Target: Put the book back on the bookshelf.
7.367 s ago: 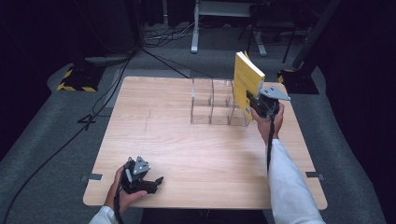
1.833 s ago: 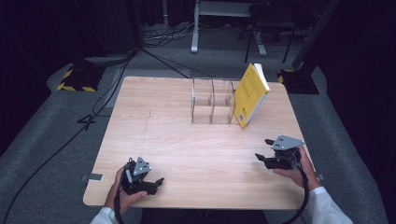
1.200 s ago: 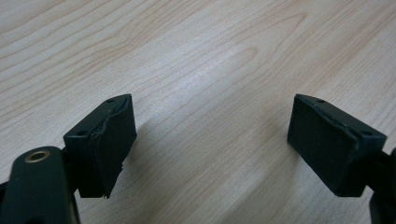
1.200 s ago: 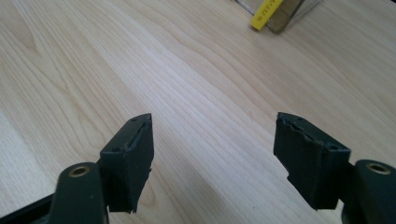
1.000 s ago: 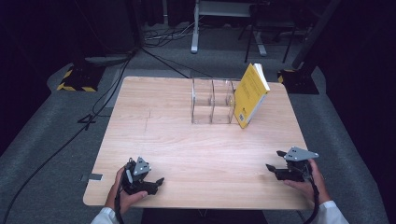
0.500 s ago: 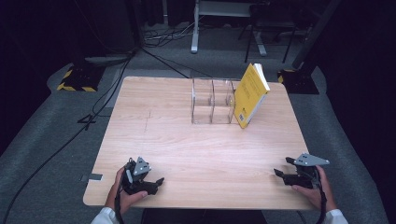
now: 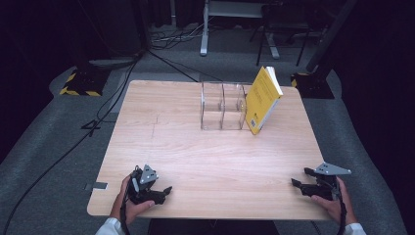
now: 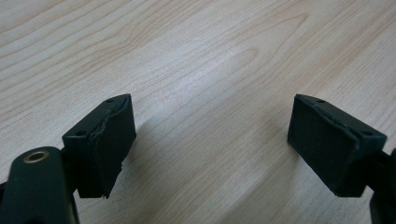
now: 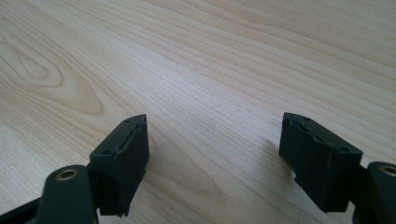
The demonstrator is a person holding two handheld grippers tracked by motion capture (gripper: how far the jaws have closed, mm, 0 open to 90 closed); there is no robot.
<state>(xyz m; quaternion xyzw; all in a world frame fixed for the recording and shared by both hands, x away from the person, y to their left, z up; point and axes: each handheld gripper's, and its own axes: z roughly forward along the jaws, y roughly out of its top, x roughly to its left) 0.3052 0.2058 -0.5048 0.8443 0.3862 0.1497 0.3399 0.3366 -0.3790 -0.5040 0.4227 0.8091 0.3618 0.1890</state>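
Observation:
A yellow book (image 7: pixel 263 99) stands tilted on the wooden table (image 7: pixel 210 152), leaning against the right end of a clear plastic divider rack (image 7: pixel 222 105). My right gripper (image 7: pixel 299 176) rests low at the table's near right corner, far from the book. It is open, its jaws have just been opening, and there is bare wood between its pads (image 9: pixel 215 119). My left gripper (image 7: pixel 164 192) sits at the near left edge, held in a hand. It is open over bare wood (image 8: pixel 210 105) with nothing between its fingers.
The rack's compartments look empty. Grey carpet surrounds the table, with black cables (image 7: pixel 93 122) on the floor at the left. Yellow-and-black striped bases (image 7: pixel 78 84) and metal stand legs (image 7: pixel 266 44) lie beyond the far edge.
The right gripper let go of the yellow book at the rack, leaving it leaning there, and drew back and down to the near right corner. The left gripper has stayed put.

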